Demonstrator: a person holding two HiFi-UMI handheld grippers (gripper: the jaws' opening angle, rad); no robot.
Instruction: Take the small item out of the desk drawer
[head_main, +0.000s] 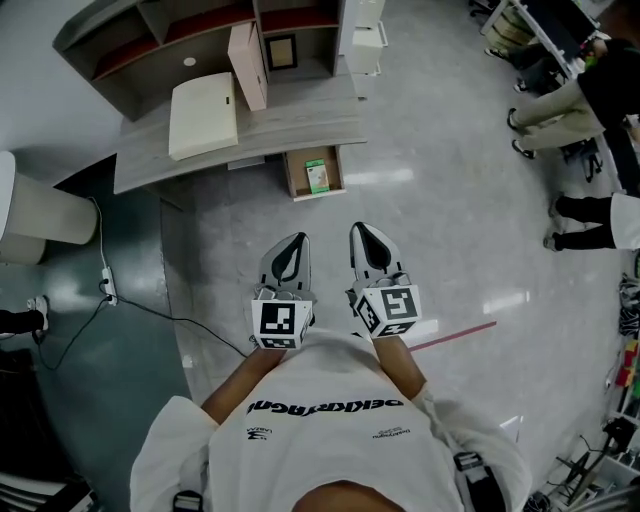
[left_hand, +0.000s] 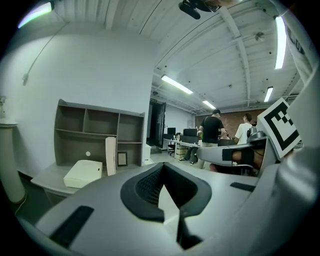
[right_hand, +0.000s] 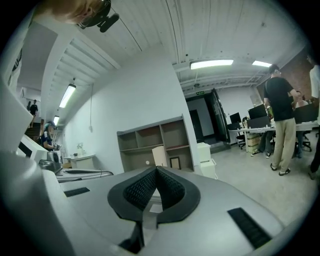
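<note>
The grey desk (head_main: 290, 125) stands ahead of me, and its low drawer (head_main: 290, 180) is pulled open toward me. A small green item (head_main: 317, 176) lies inside the drawer. My left gripper (head_main: 296, 241) and right gripper (head_main: 364, 232) are held side by side close to my body, well short of the drawer. Both point toward the desk. The left gripper (left_hand: 162, 166) has its jaws together with nothing between them. The right gripper (right_hand: 155, 170) is also shut and empty. The desk shows in the left gripper view only as a far-off shelf unit (left_hand: 100, 132).
A flat cream box (head_main: 203, 115), an upright cream panel (head_main: 248, 65) and a small picture frame (head_main: 281, 52) sit on the desk. A white cabinet (head_main: 365, 40) stands to its right. A power strip and cable (head_main: 107, 285) lie on the floor at left. People (head_main: 580, 90) stand far right.
</note>
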